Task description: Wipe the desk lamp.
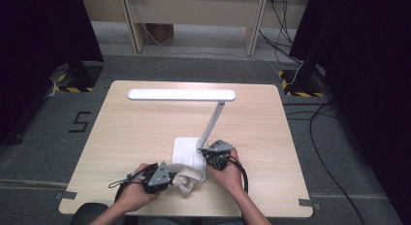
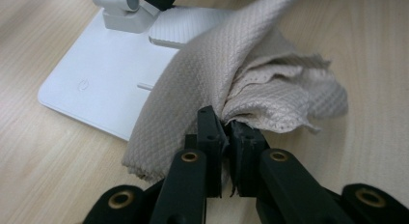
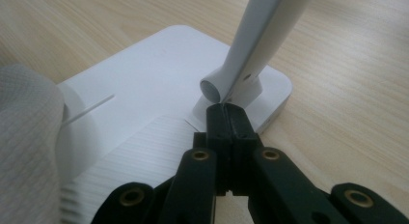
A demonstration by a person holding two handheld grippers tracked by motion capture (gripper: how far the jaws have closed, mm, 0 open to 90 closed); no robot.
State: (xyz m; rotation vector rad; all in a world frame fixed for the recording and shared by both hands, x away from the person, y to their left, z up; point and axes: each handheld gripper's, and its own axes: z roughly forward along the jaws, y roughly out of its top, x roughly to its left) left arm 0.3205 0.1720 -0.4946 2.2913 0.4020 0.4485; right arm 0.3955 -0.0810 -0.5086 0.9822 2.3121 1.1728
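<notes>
A white desk lamp stands on the wooden table, its flat base (image 1: 185, 148) near the front and its arm (image 1: 213, 122) rising to a long head (image 1: 181, 94). My left gripper (image 1: 172, 179) (image 2: 226, 128) is shut on a crumpled beige cloth (image 1: 188, 179) (image 2: 241, 74), which drapes over the front edge of the base (image 2: 96, 84). My right gripper (image 1: 209, 155) (image 3: 225, 113) is shut, with nothing between its jaws. Its tips rest on the base (image 3: 144, 84) right at the foot of the arm's hinge (image 3: 226, 86). A fold of the cloth (image 3: 24, 137) lies at the left of the right gripper view.
The table (image 1: 140, 128) spreads bare wood to the left of and behind the lamp, with its front edge just below both hands. On the floor beyond, cables (image 1: 291, 65) run at the right and a desk's legs (image 1: 133, 21) stand at the back.
</notes>
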